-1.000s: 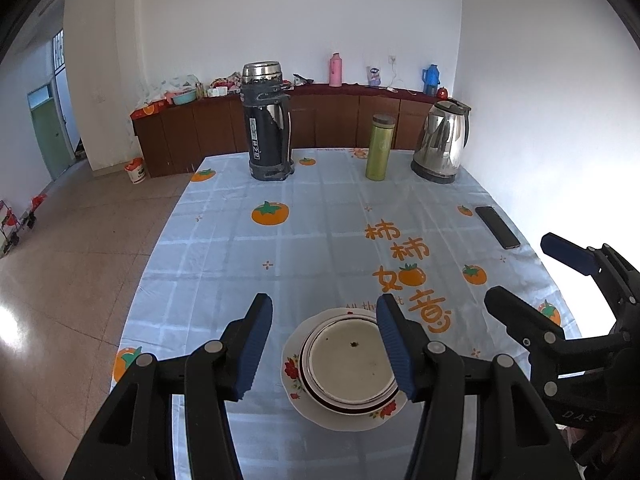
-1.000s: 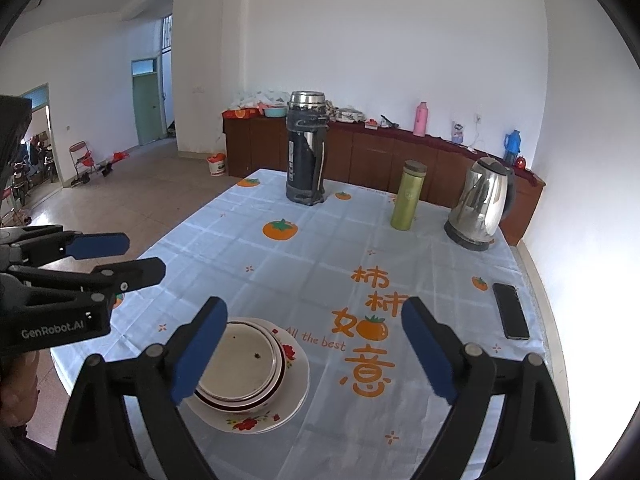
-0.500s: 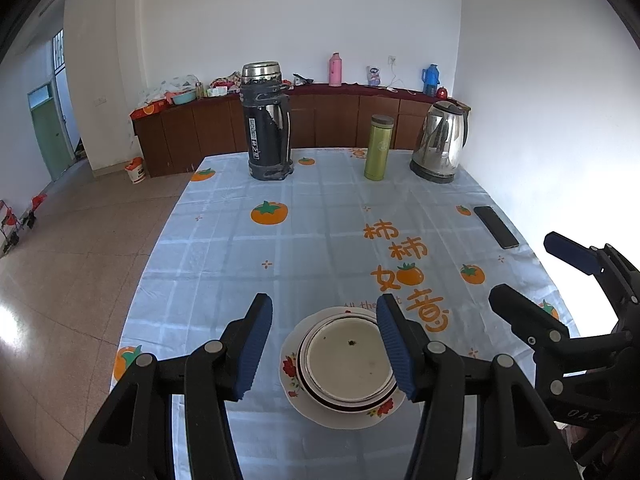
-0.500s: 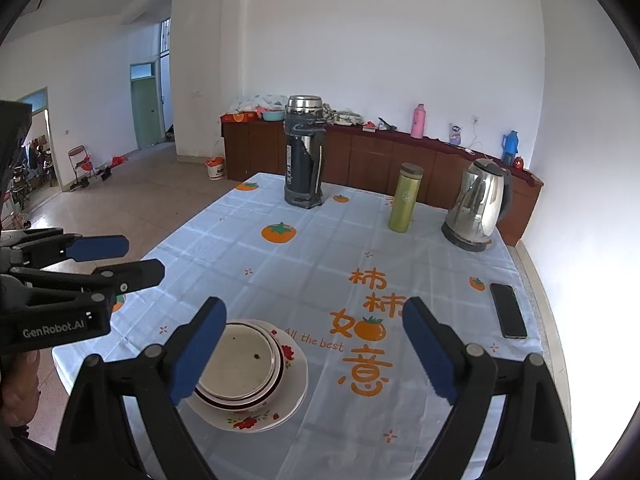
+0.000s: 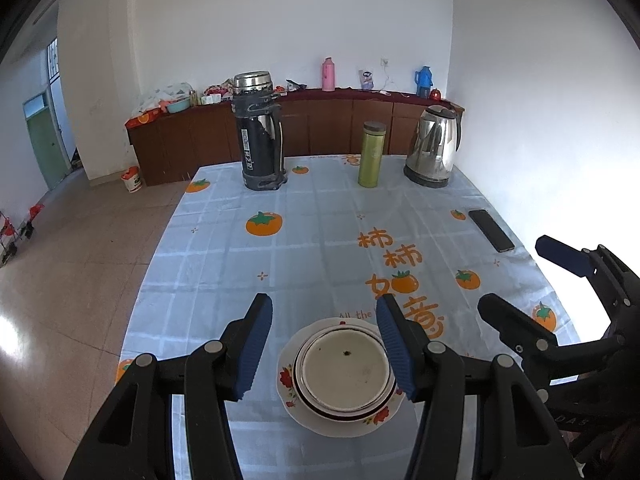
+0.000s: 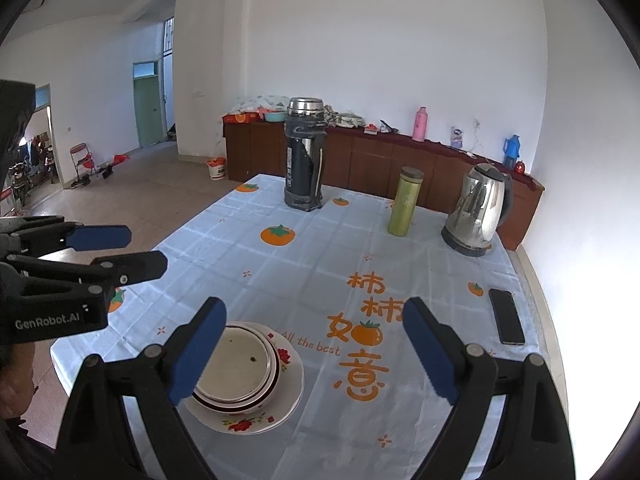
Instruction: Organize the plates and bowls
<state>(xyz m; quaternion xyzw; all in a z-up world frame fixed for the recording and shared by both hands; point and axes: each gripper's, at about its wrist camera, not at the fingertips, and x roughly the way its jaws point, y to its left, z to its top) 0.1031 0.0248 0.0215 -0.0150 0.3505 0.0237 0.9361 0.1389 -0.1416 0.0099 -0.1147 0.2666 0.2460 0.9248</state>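
A white flowered plate (image 5: 296,412) (image 6: 256,426) lies near the table's front edge, with a dark-rimmed bowl (image 5: 344,374) (image 6: 236,372) stacked on it. My left gripper (image 5: 324,344) hovers above and in front of the stack, open, with nothing between its blue pads. My right gripper (image 6: 314,346) is open wide to the right of the stack, also holding nothing. Each gripper shows in the other's view: the right gripper (image 5: 532,280) at the right edge, the left gripper (image 6: 132,250) at the left edge.
At the far end of the table (image 5: 320,240) stand a dark thermos jug (image 5: 258,132), a green flask (image 5: 372,154) and a steel kettle (image 5: 434,144). A black phone (image 5: 491,230) lies near the right edge. A brown sideboard (image 5: 320,124) lines the back wall.
The left view has drawn slightly back and up, so the plate stack sits a little lower in the frame. Both grippers stay open as before.
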